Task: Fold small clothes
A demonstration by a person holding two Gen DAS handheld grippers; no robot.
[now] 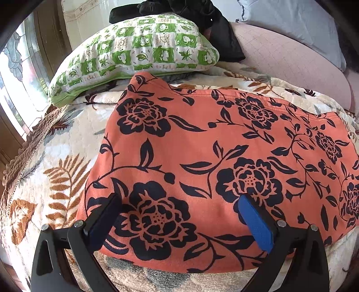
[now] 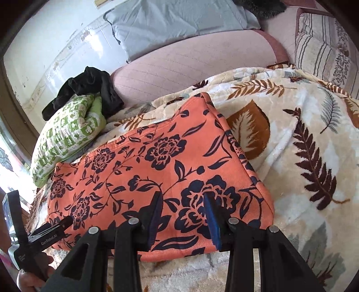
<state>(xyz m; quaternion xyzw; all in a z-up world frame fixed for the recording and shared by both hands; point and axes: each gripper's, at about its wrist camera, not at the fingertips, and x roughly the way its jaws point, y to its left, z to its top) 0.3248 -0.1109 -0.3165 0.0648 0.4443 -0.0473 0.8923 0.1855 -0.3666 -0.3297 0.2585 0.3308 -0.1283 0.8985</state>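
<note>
In the left wrist view, a green pillow [image 1: 134, 54] lies upper left with dark clothes [image 1: 197, 20] behind it. The orange floral garment [image 1: 213, 152] lies flat on the leaf blanket [image 1: 53, 175], filling the centre. The left gripper [image 1: 179, 200] is spread wide over its near edge (nothing pinched). In the right wrist view, the right gripper [image 2: 182, 200] stands partly spread over the garment's lower right corner.

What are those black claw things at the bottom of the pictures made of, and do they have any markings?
Each is a hand-held tool. The left gripper and right gripper are matte black, with angular arms that have triangular cut-outs and round silver pins at the joints. Their fingers carry flat blue pads. In the right wrist view, the left one's body shows white lettering, "GenRobot.AI".
</note>
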